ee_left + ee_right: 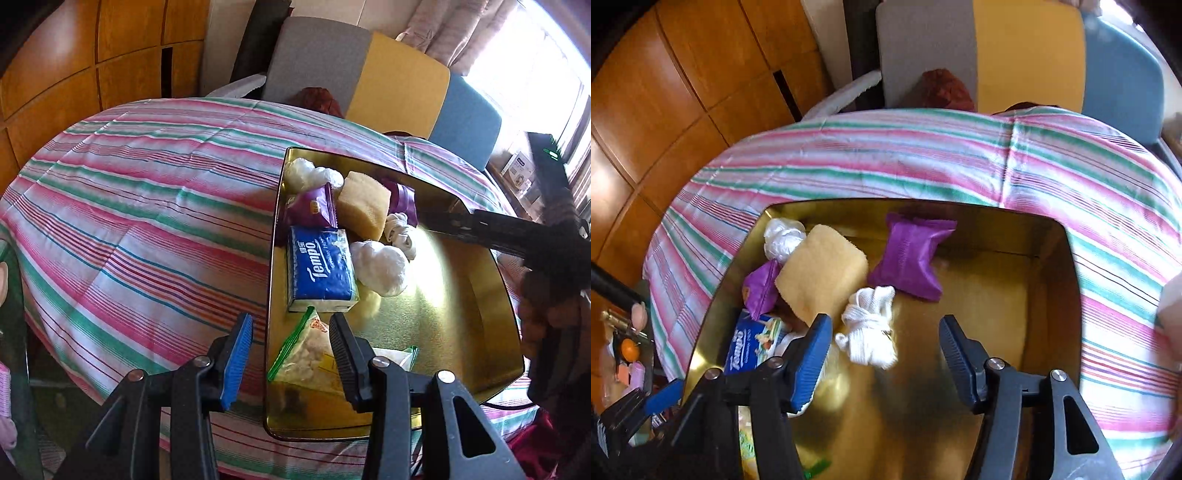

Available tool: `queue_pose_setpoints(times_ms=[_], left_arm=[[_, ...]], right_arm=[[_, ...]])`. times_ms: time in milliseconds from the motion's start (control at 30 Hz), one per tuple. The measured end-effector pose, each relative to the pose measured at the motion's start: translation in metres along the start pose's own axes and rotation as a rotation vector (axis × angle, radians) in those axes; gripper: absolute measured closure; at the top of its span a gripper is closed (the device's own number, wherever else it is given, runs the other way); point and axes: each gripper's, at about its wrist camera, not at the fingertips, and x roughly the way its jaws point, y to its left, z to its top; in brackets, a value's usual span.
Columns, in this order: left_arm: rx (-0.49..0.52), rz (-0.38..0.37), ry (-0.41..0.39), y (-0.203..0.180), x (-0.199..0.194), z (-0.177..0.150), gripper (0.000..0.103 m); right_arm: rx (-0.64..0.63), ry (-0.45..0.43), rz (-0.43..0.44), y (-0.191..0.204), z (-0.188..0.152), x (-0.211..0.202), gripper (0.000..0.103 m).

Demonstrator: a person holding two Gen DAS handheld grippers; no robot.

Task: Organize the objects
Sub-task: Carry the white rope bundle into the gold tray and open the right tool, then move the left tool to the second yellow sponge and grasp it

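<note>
A gold tray (461,295) lies on the striped tablecloth (129,221). It holds a blue Tempo tissue pack (319,266), a yellow sponge (364,206), purple snack packets (314,206), white plastic bags (380,269), a white rope bundle (400,230) and a zip bag of snacks (310,354). My left gripper (291,350) is open over the tray's near left rim, above the zip bag. My right gripper (882,354) is open above the tray (997,295), with the rope bundle (868,332) between its fingers; it also shows in the left wrist view (480,229).
Chairs with grey (317,62), yellow (399,81) and blue (465,118) backs stand behind the table. Wooden cabinets (74,74) are at the left. A bright window (535,55) is at the right. A dark red cloth (945,88) lies on a chair.
</note>
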Motion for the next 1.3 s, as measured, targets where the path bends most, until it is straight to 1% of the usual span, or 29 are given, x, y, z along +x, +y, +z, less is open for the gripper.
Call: queue_pose_setpoints(times_ms=[67, 167, 267, 367, 533, 733, 933, 1033, 1100, 1167, 1233, 1300], left_arm=[[0.007, 0.000, -0.005, -0.002, -0.002, 0.000, 0.060], [0.021, -0.001, -0.012, -0.007, -0.006, 0.000, 0.060], [0.040, -0.002, -0.024, -0.013, -0.010, 0.001, 0.059], [0.060, -0.004, -0.033, -0.020, -0.015, 0.000, 0.059], [0.100, -0.005, -0.043, -0.034, -0.021, -0.001, 0.059], [0.145, -0.017, -0.045, -0.052, -0.024, -0.001, 0.059], [0.189, -0.036, -0.029, -0.072, -0.021, -0.001, 0.059], [0.217, -0.072, -0.011, -0.087, -0.018, 0.000, 0.059], [0.241, -0.080, -0.008, -0.097, -0.017, 0.000, 0.059], [0.272, -0.110, 0.003, -0.112, -0.014, 0.001, 0.059], [0.301, -0.126, 0.010, -0.124, -0.013, 0.001, 0.059], [0.345, -0.150, 0.020, -0.144, -0.009, 0.000, 0.059]], right_arm=[[0.009, -0.020, 0.006, -0.006, -0.006, -0.014, 0.029], [0.018, -0.060, 0.010, -0.018, -0.015, -0.038, 0.025], [0.027, -0.103, -0.011, -0.032, -0.024, -0.062, 0.022], [0.040, -0.132, -0.053, -0.049, -0.032, -0.081, 0.019], [0.076, -0.149, -0.123, -0.084, -0.047, -0.101, 0.018], [0.148, -0.167, -0.209, -0.137, -0.063, -0.126, 0.016], [0.240, -0.211, -0.309, -0.197, -0.075, -0.159, 0.012], [0.313, -0.242, -0.374, -0.235, -0.082, -0.174, 0.010], [0.384, -0.267, -0.425, -0.265, -0.091, -0.183, 0.010], [0.469, -0.292, -0.483, -0.294, -0.103, -0.189, 0.010], [0.601, -0.323, -0.533, -0.322, -0.123, -0.194, 0.010], [0.775, -0.318, -0.537, -0.350, -0.141, -0.198, 0.011]])
